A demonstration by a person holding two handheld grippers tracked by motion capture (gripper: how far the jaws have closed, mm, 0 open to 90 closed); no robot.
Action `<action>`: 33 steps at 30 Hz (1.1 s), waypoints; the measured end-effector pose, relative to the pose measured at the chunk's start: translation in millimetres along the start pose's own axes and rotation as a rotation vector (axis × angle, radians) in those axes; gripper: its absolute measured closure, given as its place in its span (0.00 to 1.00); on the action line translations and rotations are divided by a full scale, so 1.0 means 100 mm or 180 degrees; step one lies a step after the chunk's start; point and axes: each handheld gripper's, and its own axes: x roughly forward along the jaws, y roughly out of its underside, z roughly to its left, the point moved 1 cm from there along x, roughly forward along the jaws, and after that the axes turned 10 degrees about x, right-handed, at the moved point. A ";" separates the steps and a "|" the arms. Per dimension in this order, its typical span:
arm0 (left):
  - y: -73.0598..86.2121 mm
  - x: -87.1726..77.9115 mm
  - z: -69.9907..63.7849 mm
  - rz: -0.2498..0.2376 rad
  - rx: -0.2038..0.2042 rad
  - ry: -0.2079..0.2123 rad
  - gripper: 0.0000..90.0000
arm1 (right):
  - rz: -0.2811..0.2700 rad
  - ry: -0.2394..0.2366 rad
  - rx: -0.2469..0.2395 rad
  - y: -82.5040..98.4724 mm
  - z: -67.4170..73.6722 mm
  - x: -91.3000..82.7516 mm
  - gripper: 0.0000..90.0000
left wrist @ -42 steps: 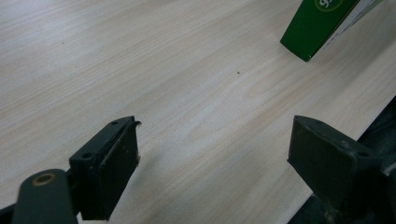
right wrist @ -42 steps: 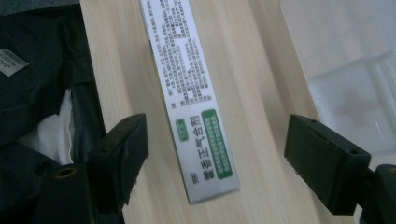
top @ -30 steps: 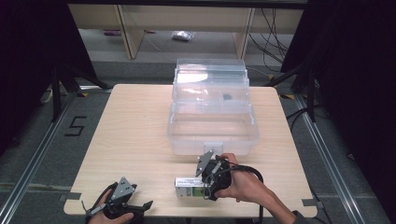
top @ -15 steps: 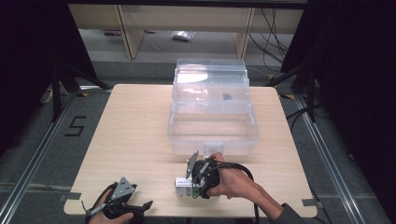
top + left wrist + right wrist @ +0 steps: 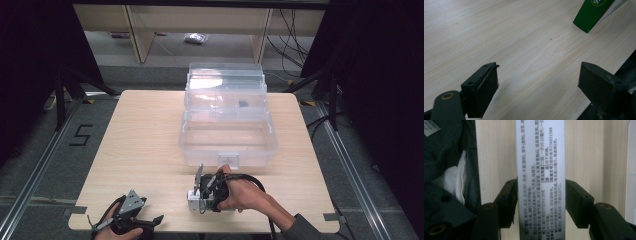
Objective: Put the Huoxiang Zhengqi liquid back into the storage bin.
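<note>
Right gripper [image 5: 199, 199] fingers [image 5: 506, 197] just closing onto white printed box [image 5: 540, 170], left gripper [image 5: 131, 220] fingers wide apart, empty

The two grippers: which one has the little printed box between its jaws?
The right gripper: its jaws, which have just been closing, sit against both sides of the white printed box. The left gripper stands open over bare table.

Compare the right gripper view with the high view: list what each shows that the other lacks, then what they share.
Right gripper view: the fine print on the box's white face, and the right gripper with its jaws, which have just been closing, against both long sides of the box.

High view: the open clear plastic case beyond the box, and the left gripper at the near edge, apart from it.

Shared: the box, the right gripper and the wooden table.
</note>
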 end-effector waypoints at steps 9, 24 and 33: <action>0.00 0.00 0.00 0.0001 -0.0003 0.0005 0.17 | 0.0114 -0.0022 -0.0194 -0.04 0.00 0.05 0.66; 0.00 -0.01 0.01 0.0004 0.0006 0.0015 0.17 | 0.0200 -0.0090 -0.0310 -0.03 -0.02 0.01 0.71; 0.00 -0.01 0.00 -0.0022 -0.0026 0.0011 0.17 | 0.0149 -0.0067 -0.0245 0.07 -0.11 -0.11 0.72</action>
